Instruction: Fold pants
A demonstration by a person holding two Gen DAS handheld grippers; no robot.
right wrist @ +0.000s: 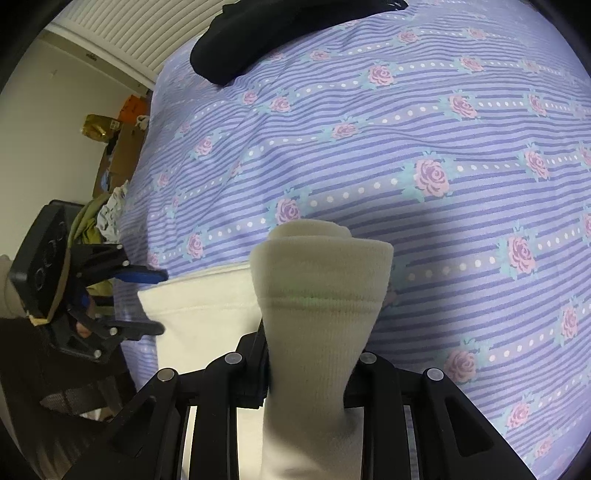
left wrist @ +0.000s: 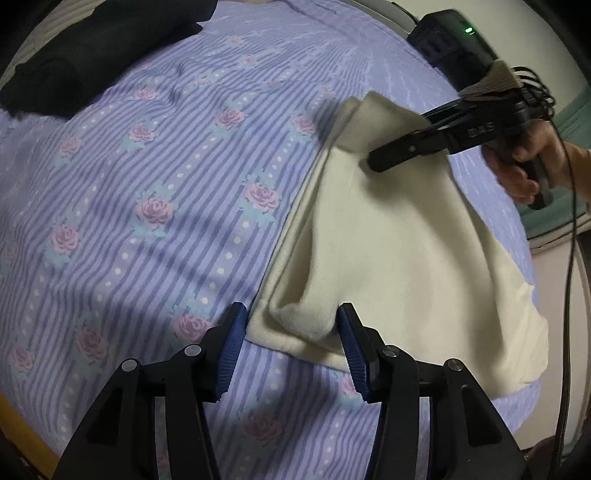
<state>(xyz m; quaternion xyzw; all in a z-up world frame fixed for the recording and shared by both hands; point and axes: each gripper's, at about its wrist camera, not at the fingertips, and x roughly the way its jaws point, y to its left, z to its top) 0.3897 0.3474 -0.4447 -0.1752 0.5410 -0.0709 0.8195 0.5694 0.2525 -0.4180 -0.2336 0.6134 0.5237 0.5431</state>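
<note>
Cream fleece pants (left wrist: 388, 236) lie partly folded on the striped floral bedsheet (left wrist: 155, 155). My left gripper (left wrist: 291, 332) is open, its blue pads either side of the near folded corner, not clamped on it. My right gripper (left wrist: 373, 157) is shut on the far ribbed cuff end of the pants and lifts it off the bed. In the right wrist view the ribbed cuff (right wrist: 317, 295) stands bunched between the right gripper's jaws (right wrist: 306, 373). The left gripper (right wrist: 162, 301) shows at the left, open at the pants' edge (right wrist: 199, 314).
A black garment (left wrist: 85, 55) lies at the far end of the bed, also in the right wrist view (right wrist: 258, 40). A black charger box with a green light (left wrist: 447, 33) sits beyond the bed. Boxes and clothes (right wrist: 110, 177) are piled beside the bed.
</note>
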